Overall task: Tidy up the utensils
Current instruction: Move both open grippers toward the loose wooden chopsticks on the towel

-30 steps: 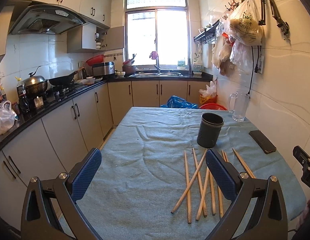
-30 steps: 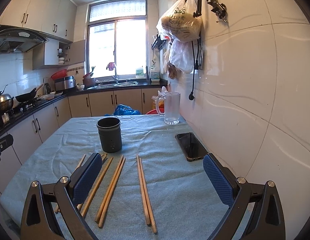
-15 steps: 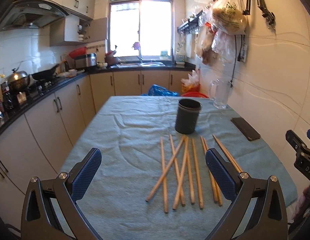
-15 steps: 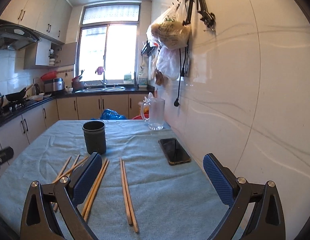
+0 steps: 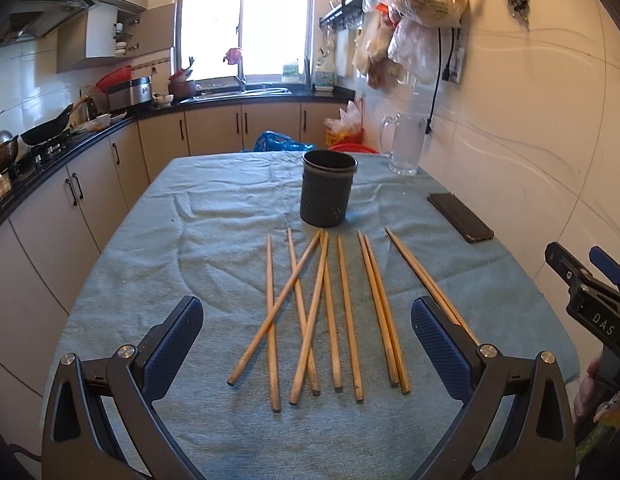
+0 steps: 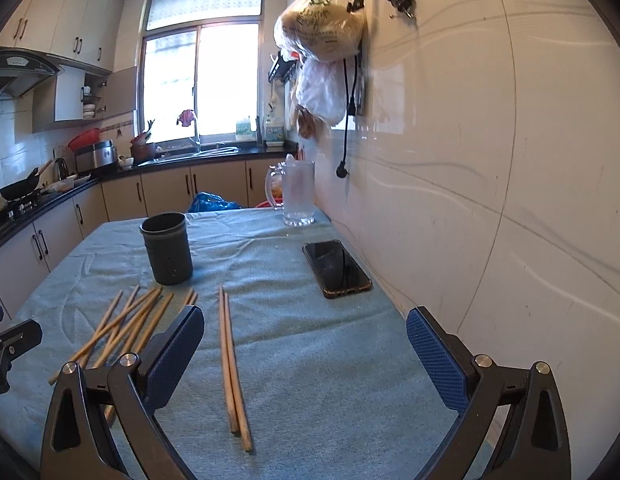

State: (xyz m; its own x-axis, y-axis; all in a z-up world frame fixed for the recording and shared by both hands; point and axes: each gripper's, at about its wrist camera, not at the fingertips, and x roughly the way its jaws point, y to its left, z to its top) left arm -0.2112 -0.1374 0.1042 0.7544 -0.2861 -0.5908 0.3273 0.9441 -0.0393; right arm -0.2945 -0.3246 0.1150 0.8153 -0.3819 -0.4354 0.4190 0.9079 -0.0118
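Kitchen table (image 5: 214,216) covered with a blue-green cloth. Wooden chopsticks (image 5: 321,312) lie loose on the cloth, some crossing one another, in front of a dark cup (image 5: 327,188) that stands upright near the table's middle. Left gripper (image 5: 308,330) hovers above the near ends of the chopsticks, jaws wide apart and holding nothing. Right gripper (image 6: 304,354) hovers over the cloth nearer the wall, jaws likewise wide apart and empty; a separate pair of chopsticks (image 6: 232,364) lies between them. A black phone (image 6: 335,268) rests flat beside the wall; a glass mug (image 6: 296,194) stands at the far edge.
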